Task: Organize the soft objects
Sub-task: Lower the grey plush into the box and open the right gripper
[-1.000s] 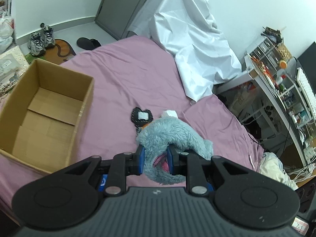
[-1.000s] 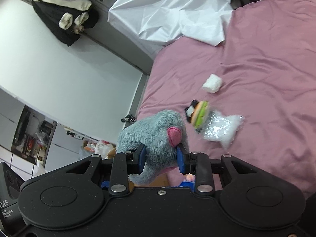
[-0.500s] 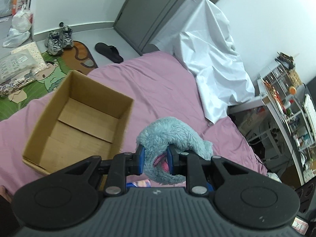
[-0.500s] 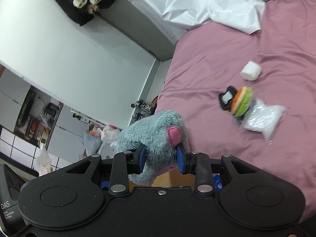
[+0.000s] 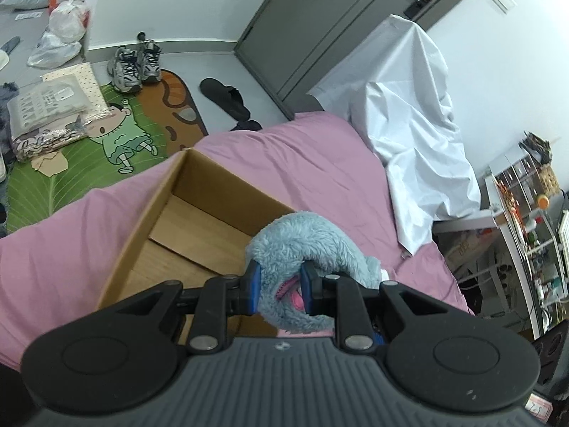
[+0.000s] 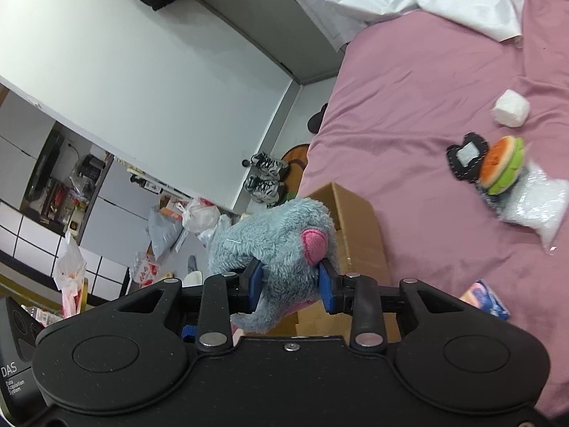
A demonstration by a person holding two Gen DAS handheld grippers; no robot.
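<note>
Fingers of both my left gripper and right gripper pinch the plush tight, sharing its floppy bulk above the box.

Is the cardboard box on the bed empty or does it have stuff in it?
Empty as far as visible: the cardboard box shows only bare floor flaps; its near end is hidden.

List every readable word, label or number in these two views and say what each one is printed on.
"DAS": on the black device at the lower left edge of the right wrist view.
Smaller lines under it: too small to read reliably.
Print on the red-and-white package on the floor: blurred.
Print on the pink-and-blue packet on the bed: blurred.
Left wrist view: nothing legible.
</note>
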